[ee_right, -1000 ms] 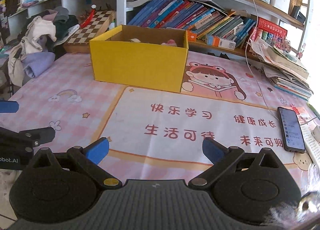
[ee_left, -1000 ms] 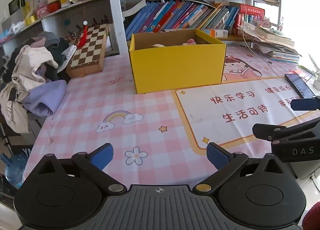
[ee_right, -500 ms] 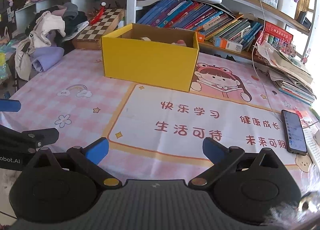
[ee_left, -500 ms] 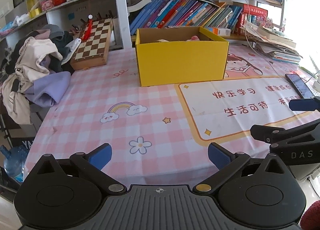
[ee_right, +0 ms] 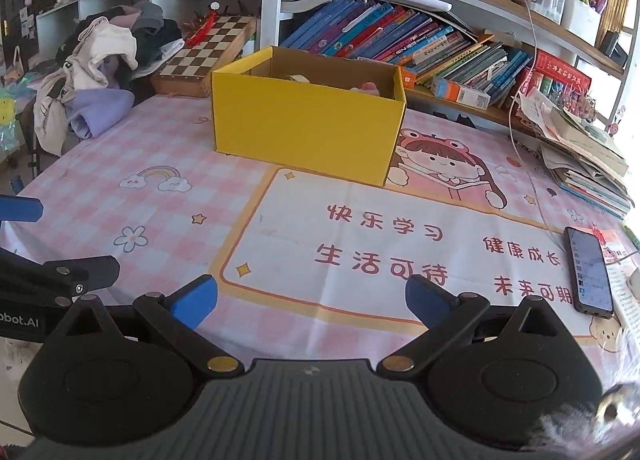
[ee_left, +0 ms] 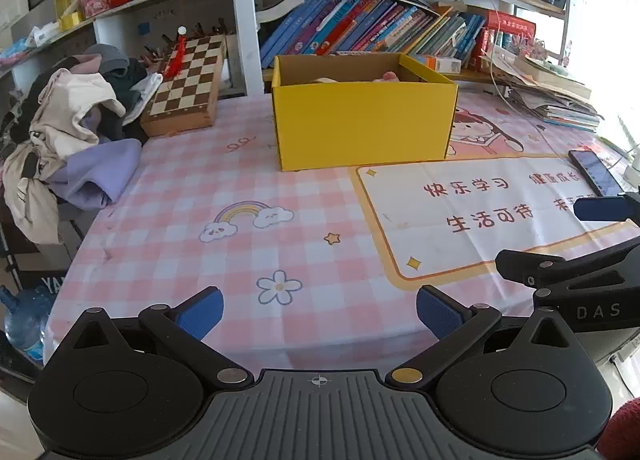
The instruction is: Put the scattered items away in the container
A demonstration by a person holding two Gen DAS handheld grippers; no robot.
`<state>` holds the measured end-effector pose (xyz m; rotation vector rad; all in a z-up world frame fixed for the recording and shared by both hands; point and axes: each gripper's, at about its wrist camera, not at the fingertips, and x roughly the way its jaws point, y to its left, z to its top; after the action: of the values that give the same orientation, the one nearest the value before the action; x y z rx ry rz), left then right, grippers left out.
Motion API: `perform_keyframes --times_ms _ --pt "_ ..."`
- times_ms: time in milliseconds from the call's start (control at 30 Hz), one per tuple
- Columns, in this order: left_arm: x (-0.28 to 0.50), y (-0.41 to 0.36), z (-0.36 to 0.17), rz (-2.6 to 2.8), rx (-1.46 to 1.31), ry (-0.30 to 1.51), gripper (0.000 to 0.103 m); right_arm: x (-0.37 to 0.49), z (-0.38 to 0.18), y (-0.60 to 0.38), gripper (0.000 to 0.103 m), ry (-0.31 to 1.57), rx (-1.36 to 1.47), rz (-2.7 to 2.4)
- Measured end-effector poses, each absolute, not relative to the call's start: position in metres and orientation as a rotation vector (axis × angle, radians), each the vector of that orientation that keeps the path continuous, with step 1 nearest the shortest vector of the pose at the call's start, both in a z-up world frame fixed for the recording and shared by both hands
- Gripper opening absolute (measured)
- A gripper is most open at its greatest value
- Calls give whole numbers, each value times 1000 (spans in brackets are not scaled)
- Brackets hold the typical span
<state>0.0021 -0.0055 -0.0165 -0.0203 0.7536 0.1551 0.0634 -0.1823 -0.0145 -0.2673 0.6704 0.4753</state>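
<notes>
Fingers of the left gripper (ee_left: 319, 310) and the right gripper (ee_right: 311, 297) are spread wide, pinching nothing. Ahead of both tips, well apart, stands the yellow box (ee_left: 362, 122), items already inside. Best now, I judge, to hold clear of the phone (ee_right: 589, 271). Legible: "DAS" on one gripper, "bot.AI" on the other, and "快乐学习" on the tablecloth (ee_left: 192, 196).

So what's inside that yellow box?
Over the rim of the yellow box only the tops of a pale item and a pink item show. The front wall hides everything lower down.
</notes>
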Motion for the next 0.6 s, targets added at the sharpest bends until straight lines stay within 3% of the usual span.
perform_keyframes --times_ms 600 --pt "5 -13 -19 120 -8 765 103 65 -18 -187 103 700 -256 469"
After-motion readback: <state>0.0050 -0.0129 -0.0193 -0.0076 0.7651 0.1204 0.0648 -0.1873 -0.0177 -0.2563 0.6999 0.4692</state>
